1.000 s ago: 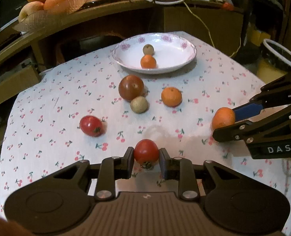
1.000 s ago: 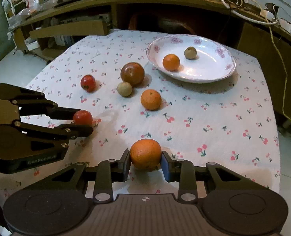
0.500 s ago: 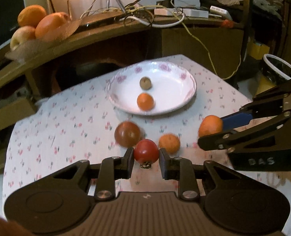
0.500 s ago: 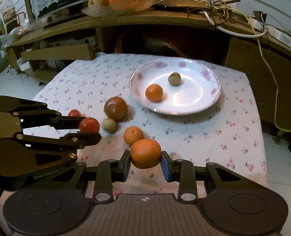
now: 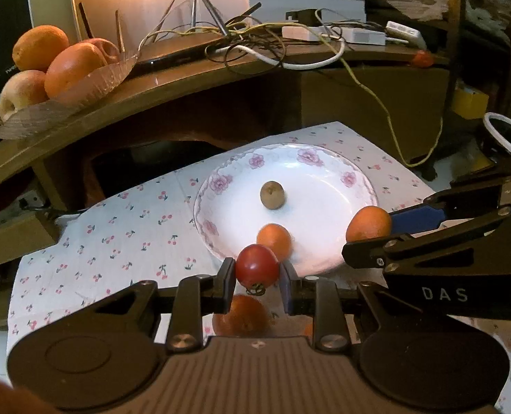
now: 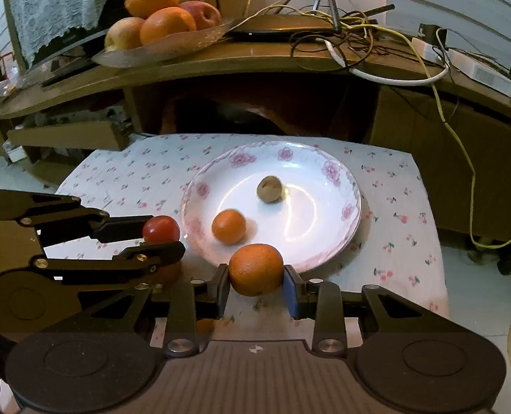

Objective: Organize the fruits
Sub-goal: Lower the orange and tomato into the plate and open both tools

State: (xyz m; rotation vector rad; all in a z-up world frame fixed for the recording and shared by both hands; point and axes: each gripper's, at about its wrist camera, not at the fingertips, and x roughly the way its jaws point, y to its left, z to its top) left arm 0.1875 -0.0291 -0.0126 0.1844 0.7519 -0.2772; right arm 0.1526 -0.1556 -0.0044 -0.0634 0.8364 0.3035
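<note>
My left gripper (image 5: 257, 277) is shut on a red tomato (image 5: 256, 265) and holds it in the air at the near rim of the white flowered plate (image 5: 338, 172). My right gripper (image 6: 256, 284) is shut on an orange (image 6: 256, 269), held at the plate's near rim (image 6: 324, 165). In the plate lie a small orange (image 6: 228, 226) and a small brown-green fruit (image 6: 270, 189). The left gripper with the tomato (image 6: 161, 229) shows at the left of the right wrist view; the right gripper with the orange (image 5: 369, 223) shows at the right of the left wrist view.
A dark red fruit (image 5: 241, 314) lies on the cherry-print tablecloth (image 5: 117, 227) under my left gripper. Behind the table stands a wooden shelf (image 6: 290, 58) with a fruit tray (image 6: 162, 24), cables and adapters. A white-rimmed bin (image 5: 503, 134) stands at the right.
Both grippers have lifted their fruit off the cloth and moved forward to the plate's near rim. The loose fruits on the cloth have dropped below the views.
</note>
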